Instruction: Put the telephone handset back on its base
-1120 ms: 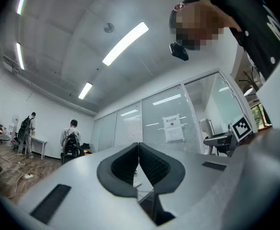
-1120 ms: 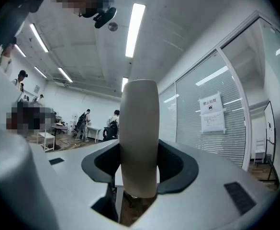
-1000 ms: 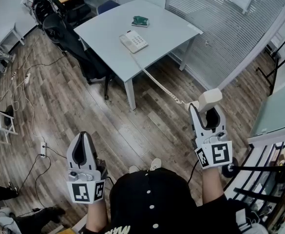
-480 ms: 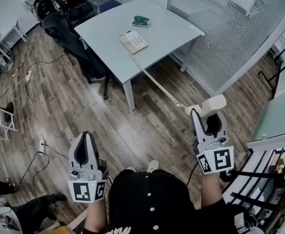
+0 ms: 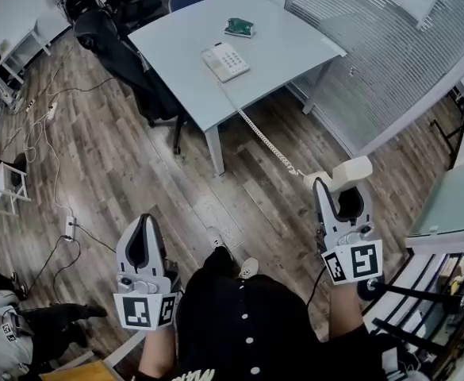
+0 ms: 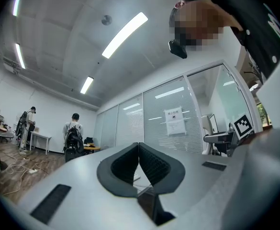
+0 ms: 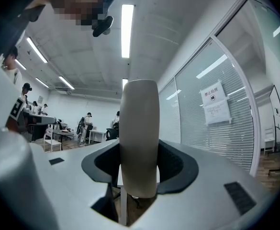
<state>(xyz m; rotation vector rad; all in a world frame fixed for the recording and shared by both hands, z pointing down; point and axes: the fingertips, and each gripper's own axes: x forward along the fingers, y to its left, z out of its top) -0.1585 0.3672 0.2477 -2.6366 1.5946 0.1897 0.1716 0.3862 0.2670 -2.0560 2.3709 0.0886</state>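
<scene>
The cream telephone handset (image 5: 349,173) sits crosswise between the jaws of my right gripper (image 5: 342,190), which is shut on it, held over the wood floor well short of the table. In the right gripper view the handset (image 7: 139,133) stands upright, filling the gap between the pads. A coiled cord (image 5: 267,144) runs from the handset up to the white telephone base (image 5: 225,60) on the grey table (image 5: 287,50). My left gripper (image 5: 142,230) hangs low at the left, shut and empty; its pads (image 6: 149,164) meet at the tips.
A green object (image 5: 239,28) lies on the table beyond the base. A black chair (image 5: 128,62) with bags stands left of the table. Cables and a power strip (image 5: 70,228) lie on the floor. Glass partitions with blinds (image 5: 390,46) run along the right.
The view has shifted a little: the table and base now sit slightly higher and further right. The person's foot has stepped forward. Both grippers hold the same pose.
</scene>
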